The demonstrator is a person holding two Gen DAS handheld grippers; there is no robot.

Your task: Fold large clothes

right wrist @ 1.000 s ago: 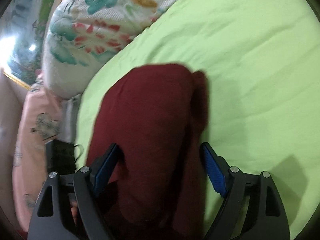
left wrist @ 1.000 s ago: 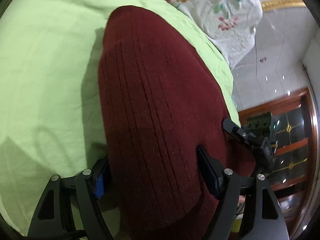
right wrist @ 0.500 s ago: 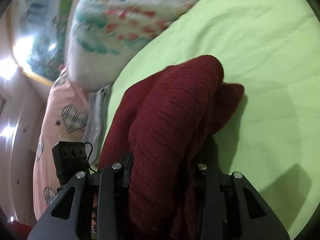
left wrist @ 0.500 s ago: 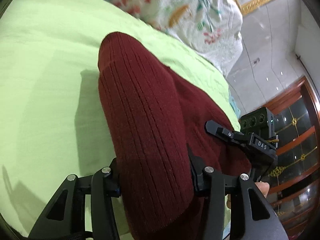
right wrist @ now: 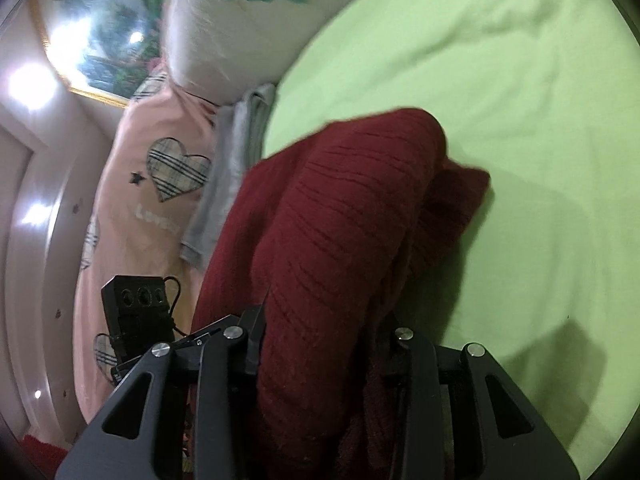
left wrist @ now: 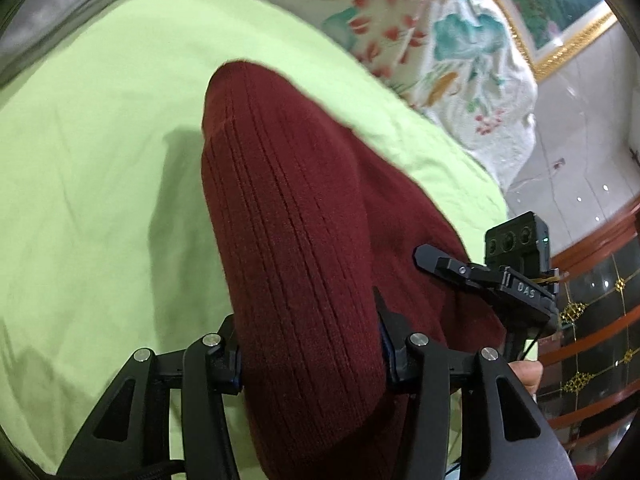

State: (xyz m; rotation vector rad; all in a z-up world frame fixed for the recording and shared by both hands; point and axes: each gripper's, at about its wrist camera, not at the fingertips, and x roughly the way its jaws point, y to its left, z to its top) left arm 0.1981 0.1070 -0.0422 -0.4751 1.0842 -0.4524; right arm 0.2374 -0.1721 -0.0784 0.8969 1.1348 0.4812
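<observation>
Both grippers clamped on a dark red ribbed knitted sweater above a bed with a light green sheet.

The left gripper (left wrist: 310, 354) has just been closing and now its jaws press on a thick fold of the dark red ribbed knitted sweater (left wrist: 296, 216), which hangs forward over the light green sheet (left wrist: 88, 184). The right gripper (right wrist: 320, 344) has just been closing too and grips another bunched fold of the same sweater (right wrist: 336, 216). A white quilt with a flower pattern (left wrist: 452, 44) lies at the far side of the bed, and a pink cover with checked hearts (right wrist: 160, 184) lies beside it. A thumb (left wrist: 526, 372) shows behind the left gripper.
</observation>
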